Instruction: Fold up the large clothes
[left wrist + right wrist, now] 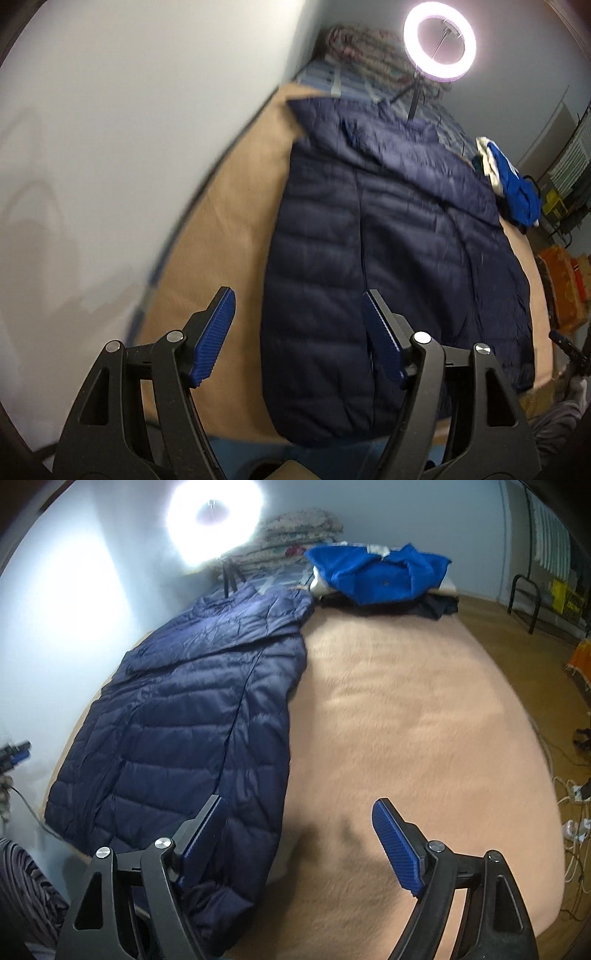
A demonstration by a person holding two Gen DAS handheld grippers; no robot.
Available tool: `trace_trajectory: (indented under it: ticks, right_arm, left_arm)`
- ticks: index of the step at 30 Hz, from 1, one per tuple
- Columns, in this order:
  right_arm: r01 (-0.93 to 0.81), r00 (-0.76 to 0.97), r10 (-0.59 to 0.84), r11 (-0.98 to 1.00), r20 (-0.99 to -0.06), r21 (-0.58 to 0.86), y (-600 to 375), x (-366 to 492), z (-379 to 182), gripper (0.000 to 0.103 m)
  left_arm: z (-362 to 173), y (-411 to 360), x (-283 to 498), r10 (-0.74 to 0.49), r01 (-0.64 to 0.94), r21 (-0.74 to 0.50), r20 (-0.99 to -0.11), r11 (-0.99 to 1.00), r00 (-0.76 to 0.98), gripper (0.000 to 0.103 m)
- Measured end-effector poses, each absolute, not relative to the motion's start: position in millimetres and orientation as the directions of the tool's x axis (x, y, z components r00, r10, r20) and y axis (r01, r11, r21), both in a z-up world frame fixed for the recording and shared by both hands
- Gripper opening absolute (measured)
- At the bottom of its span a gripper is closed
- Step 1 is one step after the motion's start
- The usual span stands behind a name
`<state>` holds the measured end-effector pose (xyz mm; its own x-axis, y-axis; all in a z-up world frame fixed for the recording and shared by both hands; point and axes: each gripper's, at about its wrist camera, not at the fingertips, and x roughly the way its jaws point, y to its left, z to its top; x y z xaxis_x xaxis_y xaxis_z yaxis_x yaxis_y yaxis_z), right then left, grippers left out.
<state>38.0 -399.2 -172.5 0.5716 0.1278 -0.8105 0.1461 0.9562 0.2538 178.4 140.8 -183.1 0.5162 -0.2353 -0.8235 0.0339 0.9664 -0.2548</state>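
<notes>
Where wall point(110, 147) meets bed, tan blanket point(406, 720) under jacket point(177, 720).

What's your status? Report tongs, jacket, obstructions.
Left tongs open, empty. Right tongs open, empty. Navy quilted puffer jacket flat on tan fleece blanket, sleeve folded across. Blue garment pile beyond, apart.

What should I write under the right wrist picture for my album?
Open tongs hover over a navy puffy jacket lying on a tan blanket, a blue top behind.
</notes>
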Motion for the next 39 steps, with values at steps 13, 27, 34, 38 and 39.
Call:
trace_trajectory:
  ticks: [13, 27, 34, 38, 39]
  right_arm:
    - [0.148, 0.467, 0.334, 0.883, -0.819, 0.445, -386.1, 40.0, -214.6, 0.081]
    - [0.117, 0.408, 0.370, 0.885, -0.835, 0.450, -361.3, 64.8, -233.9, 0.063]
    - [0.103, 0.438, 0.381, 0.879, -0.814, 0.466, -358.4, 71.1, -221.7, 0.008]
    - [0.101, 0.489, 0.377, 0.871, -0.787, 0.480, -362.8, 75.9, -203.4, 0.004]
    - [0.095, 0.503, 0.375, 0.871, -0.778, 0.482, -363.3, 78.2, -196.5, 0.004]
  left_arm:
    - [-266.4, 153.4, 163.9, -0.391, -0.077, -0.443, -0.850, 0.893, 0.354, 0.070]
    - [-273.5, 131.5, 171.4, -0.413, -0.030, -0.444, -0.854, 0.896, 0.316, 0.020]
    - [-253.6, 121.4, 172.8, -0.415, 0.003, -0.446, -0.830, 0.895, 0.374, 0.007]
    - [-229.2, 120.6, 177.0, -0.440, 0.020, -0.478, -0.790, 0.878, 0.427, 0.005]
    - [-224.1, 121.1, 178.1, -0.445, 0.023, -0.484, -0.783, 0.875, 0.436, 0.005]
